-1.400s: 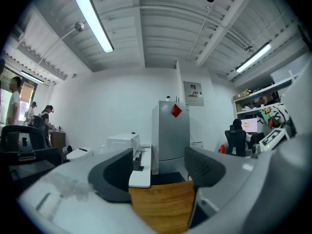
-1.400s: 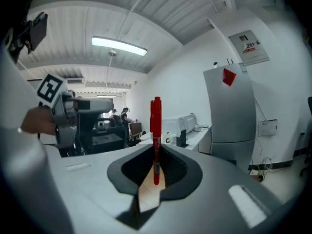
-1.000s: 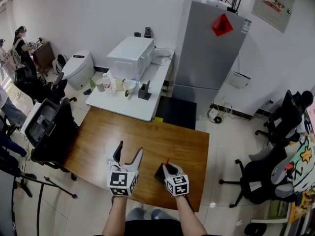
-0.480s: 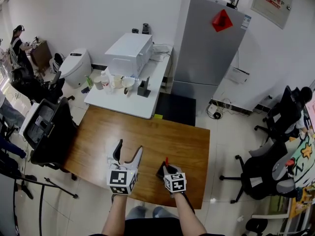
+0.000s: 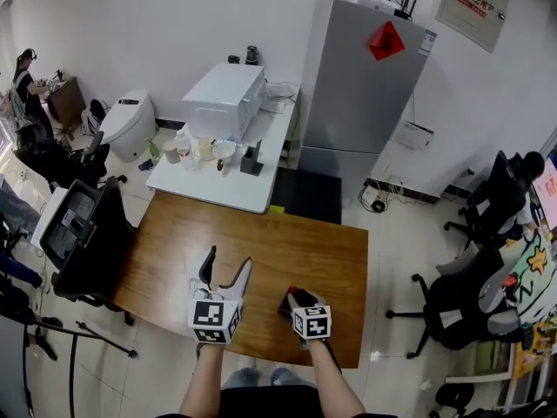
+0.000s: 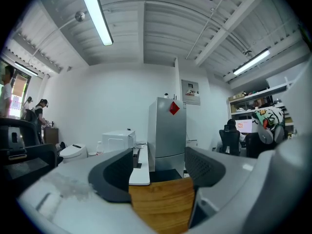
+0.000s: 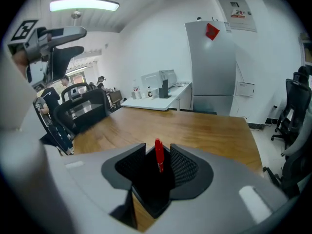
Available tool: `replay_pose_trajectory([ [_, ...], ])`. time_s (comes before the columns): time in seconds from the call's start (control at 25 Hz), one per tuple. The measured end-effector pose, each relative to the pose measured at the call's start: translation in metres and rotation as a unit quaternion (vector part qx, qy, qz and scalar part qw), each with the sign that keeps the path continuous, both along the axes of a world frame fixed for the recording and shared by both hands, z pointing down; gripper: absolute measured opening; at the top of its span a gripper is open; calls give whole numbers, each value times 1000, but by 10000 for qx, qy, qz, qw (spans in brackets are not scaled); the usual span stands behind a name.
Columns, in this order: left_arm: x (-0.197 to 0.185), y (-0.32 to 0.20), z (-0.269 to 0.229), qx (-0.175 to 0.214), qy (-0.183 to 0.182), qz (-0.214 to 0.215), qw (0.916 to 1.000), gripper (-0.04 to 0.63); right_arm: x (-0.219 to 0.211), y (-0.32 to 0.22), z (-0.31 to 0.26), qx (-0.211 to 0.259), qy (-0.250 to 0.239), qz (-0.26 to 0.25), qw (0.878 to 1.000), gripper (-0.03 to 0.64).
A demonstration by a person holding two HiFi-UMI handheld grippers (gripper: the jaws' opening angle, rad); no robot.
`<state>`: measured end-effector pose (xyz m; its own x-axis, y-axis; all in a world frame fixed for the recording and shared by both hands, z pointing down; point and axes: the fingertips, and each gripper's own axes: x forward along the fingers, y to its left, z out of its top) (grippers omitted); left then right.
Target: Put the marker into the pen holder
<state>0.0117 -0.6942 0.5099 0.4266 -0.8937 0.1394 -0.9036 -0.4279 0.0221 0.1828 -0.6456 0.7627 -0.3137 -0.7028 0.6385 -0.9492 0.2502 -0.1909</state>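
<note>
The right tongs (image 7: pixel 157 149) are being opened around the slim red marker (image 7: pixel 159 158), which is seated in the black pen holder (image 7: pixel 153 194) on the wooden bench (image 7: pixel 195 126). A straight upward withdrawal is advised. The left tongs (image 6: pixel 158 152) are held wide and empty.

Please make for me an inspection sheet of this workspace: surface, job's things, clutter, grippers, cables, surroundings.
Surface: wooden table, bare apart from the job's things.
Job's things: red marker stands upright in the black pen holder, near the table's front edge.
Clutter: nothing seen on the wooden table.
Grippers: left gripper over the table, jaws apart, nothing between them; right gripper with jaws opening, the marker between them, pads clear of it.
Cables: cables on the floor beside the refrigerator; nothing seen on the table.
Surroundings: white side table with bottles and a white appliance, office chairs, people at the room's edges.
</note>
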Motion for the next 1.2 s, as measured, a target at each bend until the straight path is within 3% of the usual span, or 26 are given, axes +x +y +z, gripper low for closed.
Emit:
replay_pose_trajectory([
  [0.16,-1,2,-9,112,45,142,9998,331,8,-15,-55,691,-142,333,9970,153],
  [0.28,-2,6,-19,241,69,284,9993,331,13,-26,-121,1493,-146,597,9869,158],
  [0.56,-9,22,-49,599,111,547,9966,333,8,-5,-277,3199,-121,792,9441,163],
  [0.68,-10,33,-61,793,123,654,9946,331,5,17,-314,3683,208,920,9249,179],
  [0.76,-8,40,-66,878,181,758,9931,331,4,27,-327,3858,514,1027,9154,214],
  [0.88,-2,53,-66,888,246,872,9919,331,1,45,-335,3951,541,1094,9105,302],
  [1.2,13,109,-86,1073,308,881,9898,331,15,107,-348,4106,46,1199,9039,314],
])
